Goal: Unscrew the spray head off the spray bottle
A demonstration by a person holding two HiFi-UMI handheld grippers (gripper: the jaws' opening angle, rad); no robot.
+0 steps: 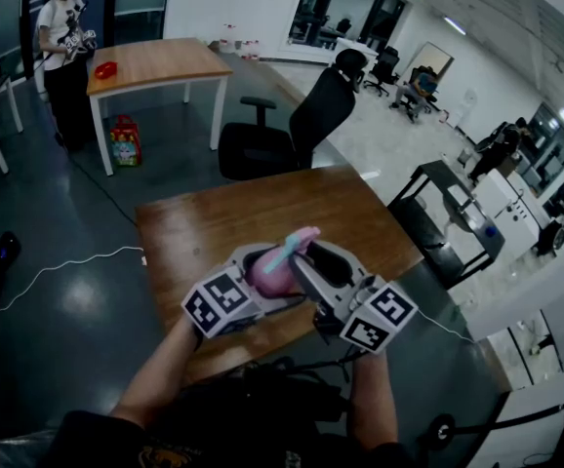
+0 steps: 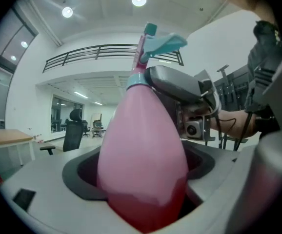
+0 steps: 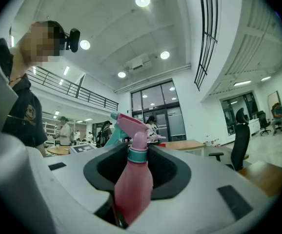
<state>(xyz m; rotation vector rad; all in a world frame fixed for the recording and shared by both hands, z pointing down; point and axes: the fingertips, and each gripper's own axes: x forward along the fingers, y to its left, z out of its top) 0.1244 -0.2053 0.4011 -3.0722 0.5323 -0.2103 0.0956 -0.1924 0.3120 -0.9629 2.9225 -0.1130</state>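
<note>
In an open office, above the wooden tabletop's near edge, the spray bottle is pinched by the left gripper's jaws. The right gripper's jaws are spread around its neck. The spray head is judged still on, so a firm closing by the teal collar and a twist are called for.

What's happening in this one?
A person holds a pink spray bottle over a wooden table, one gripper in each hand. The left gripper is clamped on the bottle's fat body. The right gripper has its jaws around the narrower upper part below the spray head; whether they press yet is unclear. The head is still on the bottle.
</note>
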